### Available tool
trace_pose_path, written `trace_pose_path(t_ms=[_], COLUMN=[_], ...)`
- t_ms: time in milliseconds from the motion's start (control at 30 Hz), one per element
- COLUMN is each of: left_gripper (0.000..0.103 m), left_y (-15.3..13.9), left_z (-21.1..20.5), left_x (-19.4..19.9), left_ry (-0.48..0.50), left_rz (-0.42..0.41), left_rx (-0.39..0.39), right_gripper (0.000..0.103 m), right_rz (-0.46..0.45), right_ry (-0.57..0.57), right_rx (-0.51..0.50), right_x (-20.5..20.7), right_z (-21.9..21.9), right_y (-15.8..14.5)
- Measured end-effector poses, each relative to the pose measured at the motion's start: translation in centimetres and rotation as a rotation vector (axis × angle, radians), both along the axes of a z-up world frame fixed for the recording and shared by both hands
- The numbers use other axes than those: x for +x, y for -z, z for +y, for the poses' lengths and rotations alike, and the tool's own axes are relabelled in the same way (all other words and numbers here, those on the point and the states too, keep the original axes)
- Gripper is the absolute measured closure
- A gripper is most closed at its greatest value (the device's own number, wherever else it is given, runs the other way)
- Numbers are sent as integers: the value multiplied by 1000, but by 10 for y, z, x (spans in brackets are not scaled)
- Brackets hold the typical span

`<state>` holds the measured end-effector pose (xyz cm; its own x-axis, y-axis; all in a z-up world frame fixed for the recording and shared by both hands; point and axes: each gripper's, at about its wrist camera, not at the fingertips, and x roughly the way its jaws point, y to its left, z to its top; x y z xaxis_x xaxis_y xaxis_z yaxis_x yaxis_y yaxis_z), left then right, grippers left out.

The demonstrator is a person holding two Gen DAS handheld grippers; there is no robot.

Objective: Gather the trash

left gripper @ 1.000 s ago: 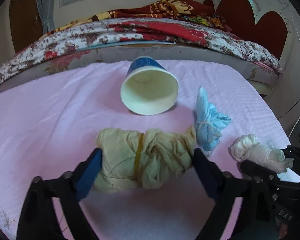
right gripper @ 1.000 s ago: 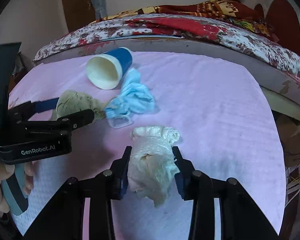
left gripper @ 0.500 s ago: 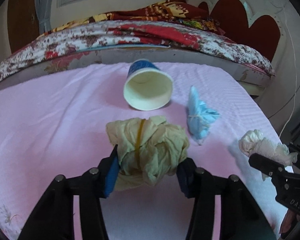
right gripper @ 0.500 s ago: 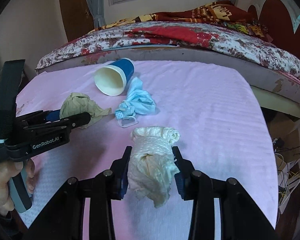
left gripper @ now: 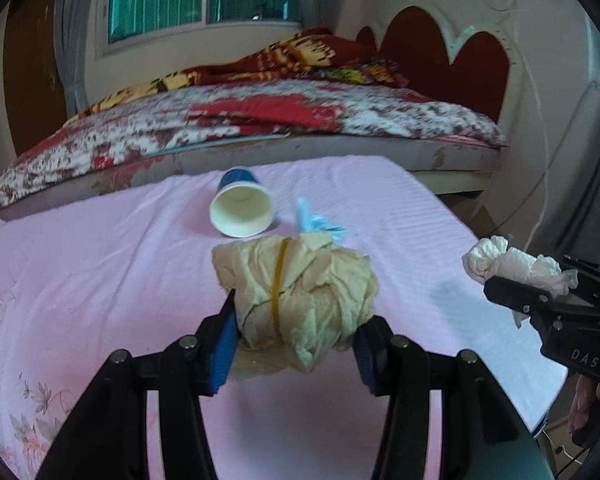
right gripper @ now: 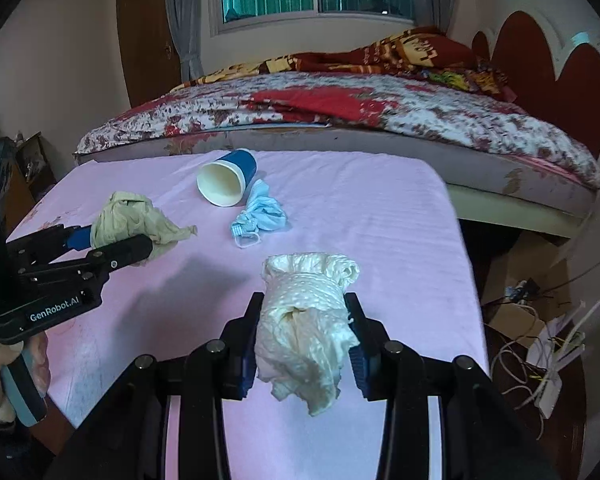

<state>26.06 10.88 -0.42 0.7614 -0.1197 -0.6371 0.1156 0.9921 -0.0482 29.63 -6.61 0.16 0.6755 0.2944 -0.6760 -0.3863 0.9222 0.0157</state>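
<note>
My left gripper [left gripper: 296, 332] is shut on a crumpled yellowish paper wad [left gripper: 300, 288] with a rubber band round it, held above the pink tablecloth [left gripper: 100, 272]. It also shows in the right wrist view [right gripper: 132, 220]. My right gripper [right gripper: 304, 332] is shut on a crumpled white tissue [right gripper: 308, 320], lifted above the cloth; the tissue also shows in the left wrist view [left gripper: 512, 264]. A blue paper cup [right gripper: 228, 180] lies on its side with a crumpled blue face mask [right gripper: 260, 212] beside it on the cloth.
A bed with a red floral quilt [right gripper: 340, 108] stands behind the table. Cables and a cardboard box [right gripper: 540, 328] lie on the floor to the right of the table edge. A wooden door [right gripper: 148, 32] is at the back left.
My left gripper closed on the yellowish wad and lifted it off the cloth. Both grippers have risen and pulled back from the cup and mask, the right still holding the tissue.
</note>
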Motion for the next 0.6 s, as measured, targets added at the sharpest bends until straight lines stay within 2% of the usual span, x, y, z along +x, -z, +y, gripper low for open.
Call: trace_pose_path(t_ms=[233,600], left_gripper=[52,52], left_y=[-4,-10], left_z=[-38,-93], left_x=[-46,-92], left_ry=[72,157], left_rz=[-28,-36], left_rx=[32,47], right_gripper=[63,63], right_rz=[-49,-102], right_ry=[24,72], right_rx=[-15,-10], right_x=[-67,-137], right_z=[-45,-116], right_y=[-15,-36])
